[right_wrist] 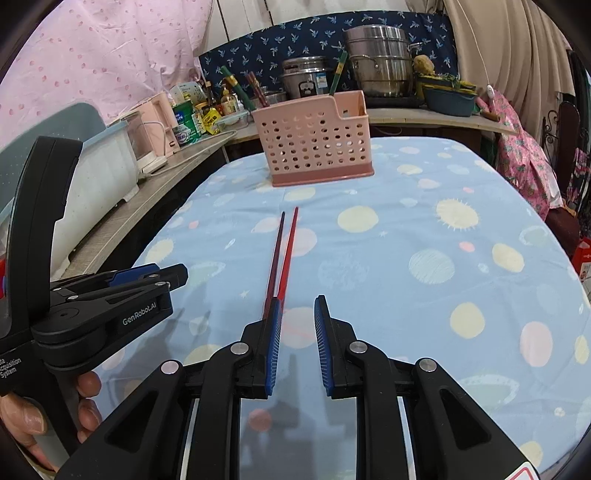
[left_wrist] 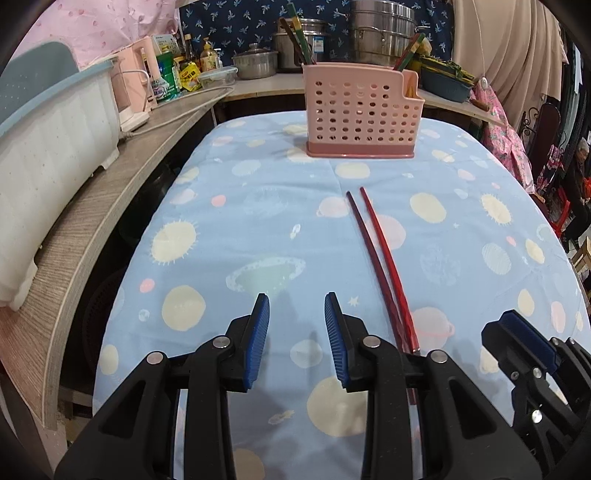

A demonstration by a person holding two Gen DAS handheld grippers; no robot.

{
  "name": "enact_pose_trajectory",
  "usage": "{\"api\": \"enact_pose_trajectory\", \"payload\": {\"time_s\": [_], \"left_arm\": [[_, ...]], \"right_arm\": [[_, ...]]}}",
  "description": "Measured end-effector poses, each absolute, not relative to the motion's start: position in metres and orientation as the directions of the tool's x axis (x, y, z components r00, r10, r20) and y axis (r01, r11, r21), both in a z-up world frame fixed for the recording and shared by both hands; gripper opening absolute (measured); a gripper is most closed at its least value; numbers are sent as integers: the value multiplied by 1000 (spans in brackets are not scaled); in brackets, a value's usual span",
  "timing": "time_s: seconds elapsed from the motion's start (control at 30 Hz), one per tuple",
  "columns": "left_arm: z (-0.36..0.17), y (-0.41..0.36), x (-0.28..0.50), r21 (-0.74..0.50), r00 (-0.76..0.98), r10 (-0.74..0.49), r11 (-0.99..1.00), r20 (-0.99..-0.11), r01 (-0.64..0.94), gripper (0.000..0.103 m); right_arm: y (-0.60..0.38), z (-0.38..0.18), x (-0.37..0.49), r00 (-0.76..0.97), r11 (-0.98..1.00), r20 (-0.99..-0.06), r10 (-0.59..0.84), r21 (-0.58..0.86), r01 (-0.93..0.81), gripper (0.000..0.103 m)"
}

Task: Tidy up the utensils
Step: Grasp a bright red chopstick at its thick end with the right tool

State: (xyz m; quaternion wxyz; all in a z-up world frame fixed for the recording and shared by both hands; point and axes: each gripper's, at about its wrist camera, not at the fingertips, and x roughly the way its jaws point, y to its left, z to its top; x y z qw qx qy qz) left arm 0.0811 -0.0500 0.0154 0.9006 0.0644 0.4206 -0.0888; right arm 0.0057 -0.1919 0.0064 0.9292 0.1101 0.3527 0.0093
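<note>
Left gripper (left_wrist: 296, 306): nearest the camera in the left wrist view, low over the cloth; its blue pads (left_wrist: 258, 343) stand apart with only tablecloth between them; seen from the side at the near left of the right wrist view, with fingers of a hand (right_wrist: 26, 417) wrapped on its handle
Right gripper (right_wrist: 297, 308): near and low over the cloth in the right wrist view; its jaws stand apart with a narrow gap and nothing between them; its left pad sits just in front of the near ends of the chopsticks, and whether it touches them I cannot tell; it shows at the near right edge of the left wrist view
Chopsticks (left_wrist: 373, 243): a red pair lying on the cloth, side by side, close together at the near end and slightly spread at the far tips; they point toward the holder; they lie just right of the left gripper
Tablecloth (left_wrist: 229, 206): light blue with planets and suns, covering the table
Utensil holder (left_wrist: 360, 110): pink, perforated, upright on the far part of the cloth, well apart from the chopstick tips; several chopsticks stand in it
Counter (left_wrist: 110, 177): runs along the left and far sides; a white and blue rack on the left, bottles and metal pots (left_wrist: 382, 33) at the far end
</note>
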Motion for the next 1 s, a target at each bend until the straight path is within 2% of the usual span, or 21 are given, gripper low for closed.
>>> {"api": "enact_pose_trajectory", "payload": {"time_s": [0.63,1.0], "left_arm": [[-9,-35,79,23,587,-94,982,-804,188,30],[-9,-35,79,19,584,-96,982,-806,188,30]], "right_arm": [[-167,-41,18,673,975,-727,136,220,41,19],[-172,-42,18,673,979,-731,108,198,57,17]]}}
